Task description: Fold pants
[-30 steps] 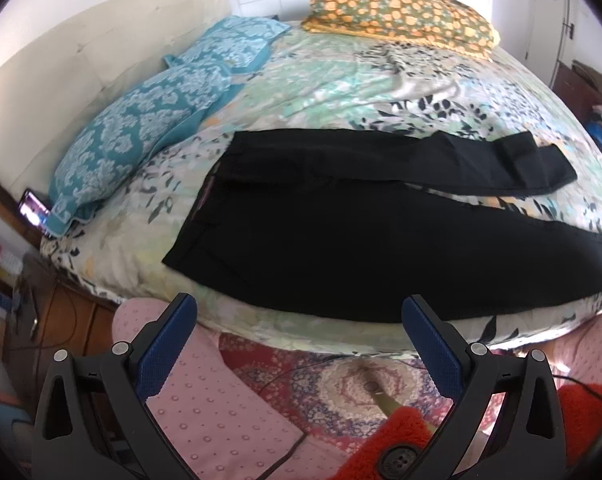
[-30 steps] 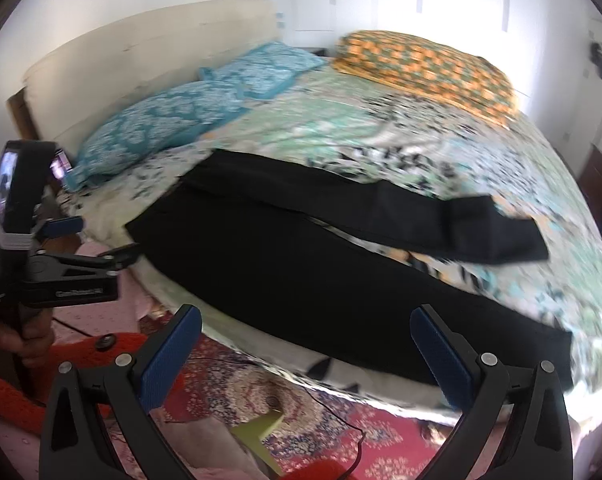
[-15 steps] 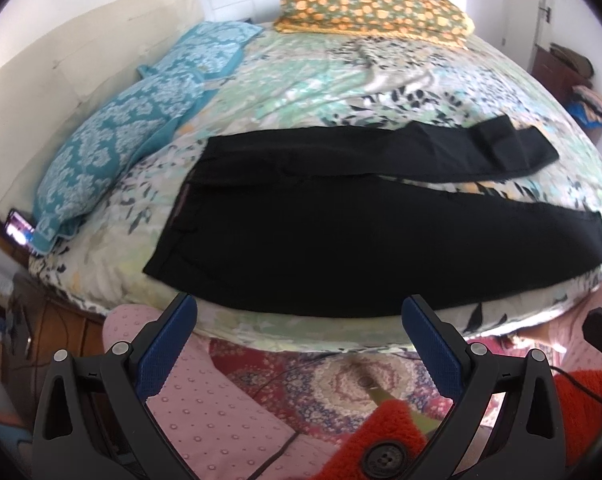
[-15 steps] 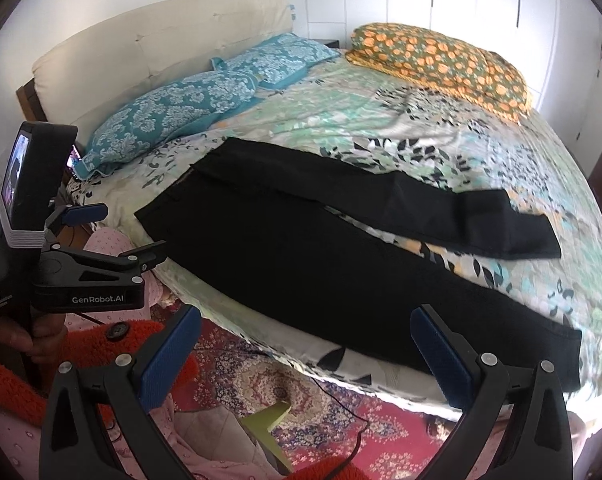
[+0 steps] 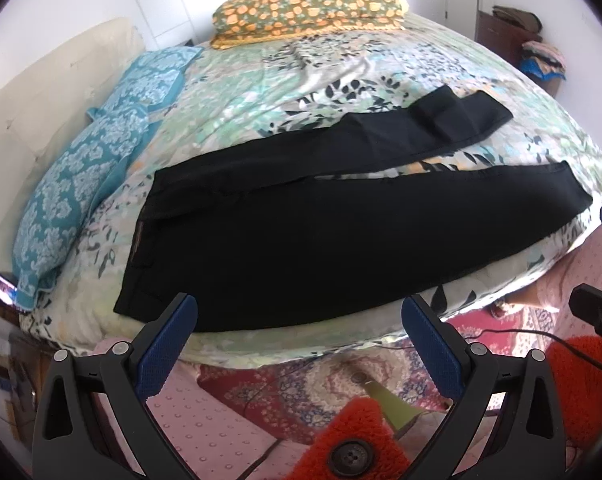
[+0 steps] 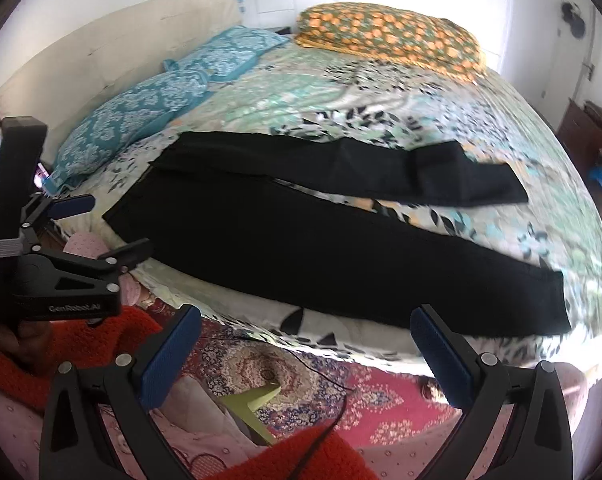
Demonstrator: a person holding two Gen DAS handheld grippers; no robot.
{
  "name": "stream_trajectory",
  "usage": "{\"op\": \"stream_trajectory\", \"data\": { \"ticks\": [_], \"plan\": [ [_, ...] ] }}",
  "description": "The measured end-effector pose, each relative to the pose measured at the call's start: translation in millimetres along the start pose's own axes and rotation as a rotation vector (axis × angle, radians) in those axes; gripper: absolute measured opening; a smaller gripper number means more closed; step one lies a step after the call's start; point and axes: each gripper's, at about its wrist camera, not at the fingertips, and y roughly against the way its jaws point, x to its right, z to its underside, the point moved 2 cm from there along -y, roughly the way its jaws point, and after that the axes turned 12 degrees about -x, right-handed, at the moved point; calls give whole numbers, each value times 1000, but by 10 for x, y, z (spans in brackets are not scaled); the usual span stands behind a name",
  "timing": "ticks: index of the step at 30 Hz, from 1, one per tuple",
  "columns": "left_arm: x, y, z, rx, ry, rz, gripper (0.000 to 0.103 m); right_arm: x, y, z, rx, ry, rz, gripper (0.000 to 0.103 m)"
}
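Pants lie flat along the bed's near edge, legs parted; both grippers hover spread, empty, off that edge.

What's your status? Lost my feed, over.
Left gripper open, empty, short of the bed edge. Right gripper open, empty. Black pants flat on the bed, unfolded, legs spread apart. Nothing on them.
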Motion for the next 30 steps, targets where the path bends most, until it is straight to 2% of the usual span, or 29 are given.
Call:
{"op": "stream_trajectory", "data": {
  "ticks": [20,30],
  "plan": [
    [264,-52,-137,5,-91,23,102,617,5,184,9,-230,59,103],
    [323,-14,-200,50,-128,37,102,1077,128,256,50,-412,154,103]
  ]
}}
